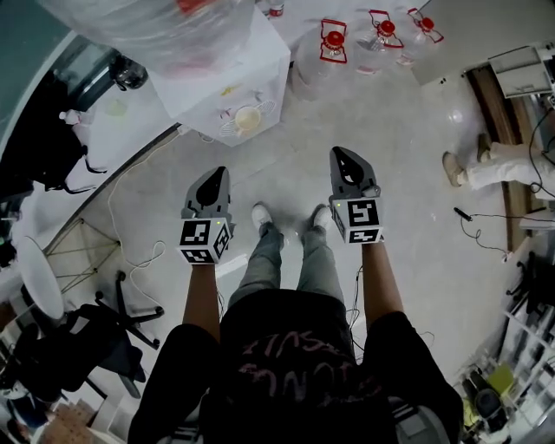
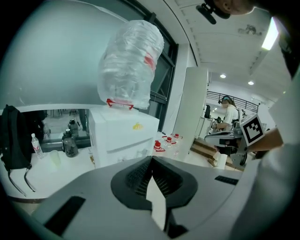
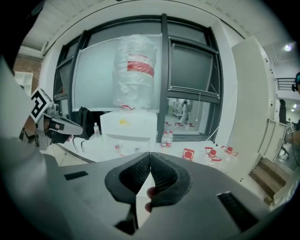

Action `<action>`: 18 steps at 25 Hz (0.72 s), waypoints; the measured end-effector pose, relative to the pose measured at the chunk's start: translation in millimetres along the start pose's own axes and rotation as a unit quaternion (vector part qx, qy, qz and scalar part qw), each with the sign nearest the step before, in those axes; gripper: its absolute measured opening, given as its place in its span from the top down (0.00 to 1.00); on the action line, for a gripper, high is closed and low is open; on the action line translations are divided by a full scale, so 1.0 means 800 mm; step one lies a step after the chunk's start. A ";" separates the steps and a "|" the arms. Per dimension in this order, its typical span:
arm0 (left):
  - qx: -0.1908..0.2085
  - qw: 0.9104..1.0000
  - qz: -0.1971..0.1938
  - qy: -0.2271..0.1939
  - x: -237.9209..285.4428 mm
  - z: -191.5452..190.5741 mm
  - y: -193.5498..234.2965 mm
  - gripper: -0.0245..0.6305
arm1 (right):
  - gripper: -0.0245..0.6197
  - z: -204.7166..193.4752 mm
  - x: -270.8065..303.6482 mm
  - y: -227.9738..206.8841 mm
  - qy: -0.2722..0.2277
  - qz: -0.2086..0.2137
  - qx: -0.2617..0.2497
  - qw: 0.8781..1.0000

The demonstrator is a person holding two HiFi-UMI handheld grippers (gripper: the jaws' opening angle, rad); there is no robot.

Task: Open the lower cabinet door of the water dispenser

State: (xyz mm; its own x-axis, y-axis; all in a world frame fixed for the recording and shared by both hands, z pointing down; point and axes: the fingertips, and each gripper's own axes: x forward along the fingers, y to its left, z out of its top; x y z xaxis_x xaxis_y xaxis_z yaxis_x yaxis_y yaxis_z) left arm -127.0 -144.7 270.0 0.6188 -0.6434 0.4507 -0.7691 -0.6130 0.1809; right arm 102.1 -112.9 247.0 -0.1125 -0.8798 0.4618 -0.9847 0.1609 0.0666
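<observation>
The white water dispenser (image 1: pixel 227 80) stands ahead of me on the floor, with a large plastic-wrapped bottle (image 1: pixel 147 24) on top. Its front faces me in the left gripper view (image 2: pixel 123 137) and the right gripper view (image 3: pixel 129 125); the gripper bodies hide the lower cabinet door in both. My left gripper (image 1: pixel 214 177) and right gripper (image 1: pixel 341 157) are held side by side above my feet, well short of the dispenser. Both pairs of jaws are shut with nothing between them, left (image 2: pixel 151 159) and right (image 3: pixel 150 154).
Several red-capped water jugs (image 1: pixel 334 42) stand on the floor right of the dispenser. A black backpack (image 2: pixel 14 136) and small bottles sit on the white ledge to its left. An office chair base (image 1: pixel 121 314) is at my left; another person's legs (image 1: pixel 507 165) and cables lie right.
</observation>
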 end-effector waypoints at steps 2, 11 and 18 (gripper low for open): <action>-0.002 1.000 0.005 0.008 0.017 -0.015 0.004 0.95 | 0.94 -0.015 0.019 -0.008 0.009 0.009 -0.013 1.000; -0.013 0.997 0.071 0.018 0.094 -0.074 0.025 0.95 | 0.94 -0.085 0.112 -0.045 0.018 0.071 -0.014 0.997; -0.014 0.995 0.094 0.034 0.149 -0.146 0.036 0.95 | 0.94 -0.151 0.175 -0.061 0.017 0.097 -0.013 0.995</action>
State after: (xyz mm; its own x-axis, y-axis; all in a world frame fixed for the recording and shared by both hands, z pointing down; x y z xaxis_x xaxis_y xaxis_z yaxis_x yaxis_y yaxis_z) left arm -94.4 -185.4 430.9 0.4522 -0.7128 0.5361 -0.8748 -0.4715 0.1111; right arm 150.2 -189.7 415.4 -0.2952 -0.8154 0.4980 -0.9412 0.3380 -0.0044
